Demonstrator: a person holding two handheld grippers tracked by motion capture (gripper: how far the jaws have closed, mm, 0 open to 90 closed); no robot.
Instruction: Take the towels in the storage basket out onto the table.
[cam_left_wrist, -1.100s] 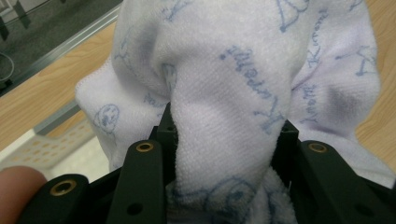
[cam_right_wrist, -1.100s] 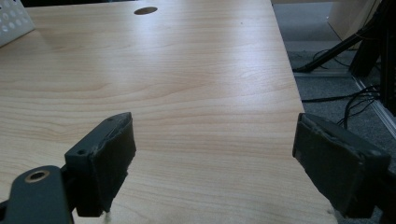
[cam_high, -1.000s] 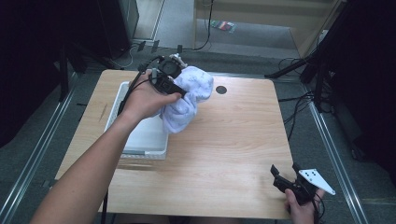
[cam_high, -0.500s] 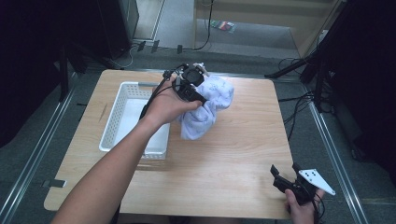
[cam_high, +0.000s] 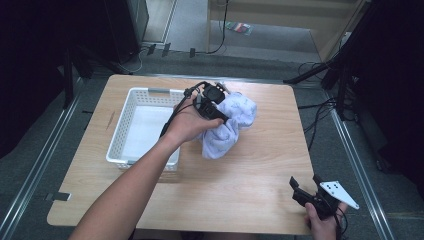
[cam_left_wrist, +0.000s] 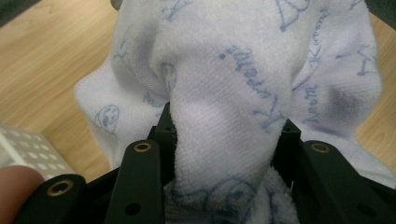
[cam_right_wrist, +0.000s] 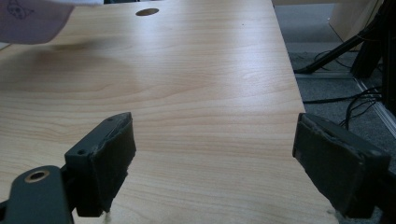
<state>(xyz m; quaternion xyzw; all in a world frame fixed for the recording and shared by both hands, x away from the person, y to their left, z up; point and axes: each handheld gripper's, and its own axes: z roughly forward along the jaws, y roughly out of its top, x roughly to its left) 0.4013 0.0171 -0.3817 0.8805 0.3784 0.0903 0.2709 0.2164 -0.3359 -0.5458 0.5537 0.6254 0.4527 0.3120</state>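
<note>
- The left claw (cam_high: 214, 103) is clenched on a bunched fold of a pale towel (cam_high: 231, 125) with blue print. In the left gripper view the fold (cam_left_wrist: 224, 116) fills the gap between the two black jaws.
- In the high view the towel hangs from that claw over the bench (cam_high: 260, 180), just past the 3 o'clock side of the white basket (cam_high: 120, 125). Its lowest lobe looks to be at or near the wood, though I cannot tell whether it touches.
- The right claw (cam_high: 311, 196) is released, its jaws wide apart with nothing between them. It sits low at about 5 o'clock on the bench, well apart from the towel. Its own view looks across bare wood, with a corner of the towel (cam_right_wrist: 32, 18) at about 11 o'clock.
- Risk one: the grip is on a thick wad, not on an edge or a corner. If the cloth is meant to be spread or folded, a lift from here would likely keep it balled up.
- Risk two: soft pile can creep out of a pinch. A quick swing of the arm could let the fold slide free and drop in a heap.
- Risk three: the hanging part is close to the basket's rim. A move toward 9 o'clock could drag cloth over the wall and shift or tip the light basket.
- Risk four: the towel is near the far edge at 12 o'clock. A careless release there could leave part of it draped over the side.
</note>
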